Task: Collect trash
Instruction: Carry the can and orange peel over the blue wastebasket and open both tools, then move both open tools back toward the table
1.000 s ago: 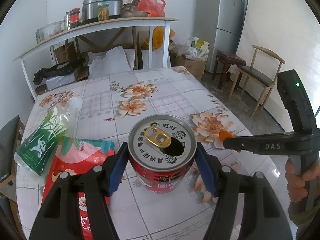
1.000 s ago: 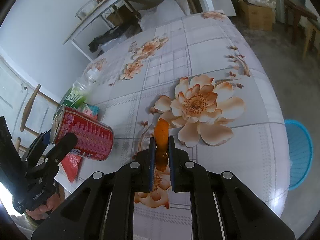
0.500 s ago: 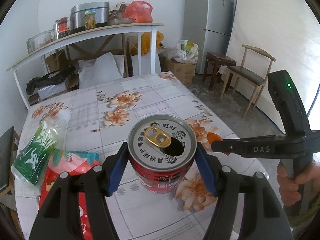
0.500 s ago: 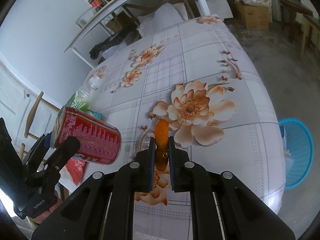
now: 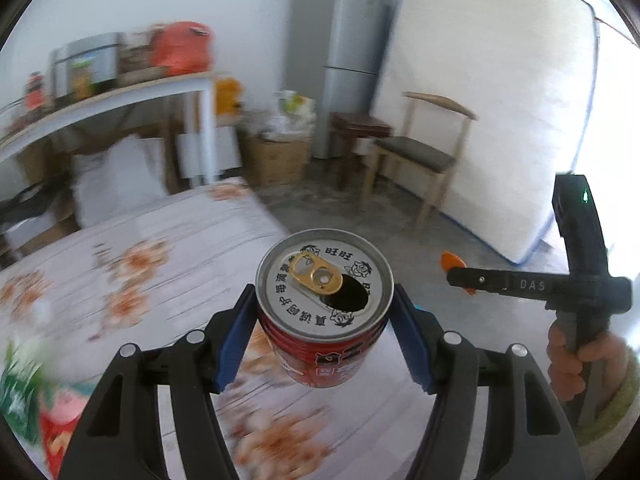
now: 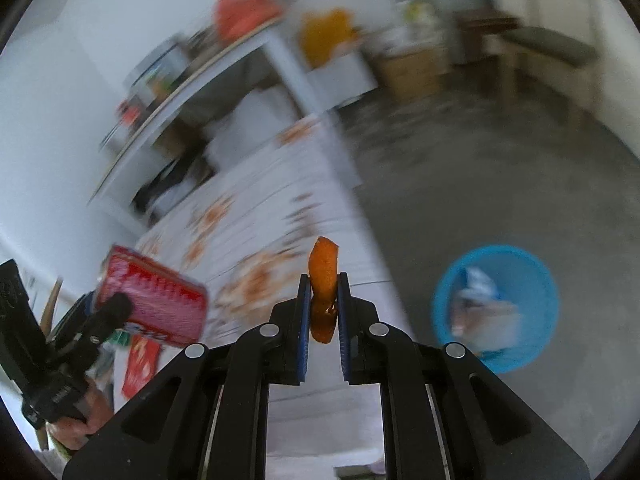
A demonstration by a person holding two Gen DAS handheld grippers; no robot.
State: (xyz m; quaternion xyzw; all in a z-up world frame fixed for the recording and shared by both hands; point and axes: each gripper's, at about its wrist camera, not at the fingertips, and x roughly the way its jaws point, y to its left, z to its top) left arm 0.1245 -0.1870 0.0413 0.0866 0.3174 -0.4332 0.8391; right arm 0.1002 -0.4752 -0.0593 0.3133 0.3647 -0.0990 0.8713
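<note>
Left wrist, left claw (image 5: pixel 324 320) gripping red can (image 5: pixel 326 320), right claw (image 6: pixel 323 300) pinching orange peel (image 6: pixel 323 280)

**Room and Background**

White walls; grey concrete floor (image 5: pixel 360 216). A grey refrigerator (image 5: pixel 340 60) stands beside an upright white mattress (image 5: pixel 488 112) leaning on the wall. A wooden chair (image 5: pixel 420 152) with a dark seat stands before the mattress, a dark stool (image 5: pixel 356 132) beside it. A white shelf unit (image 5: pixel 120 100) carries blurred containers. Bright daylight enters at right.
</note>
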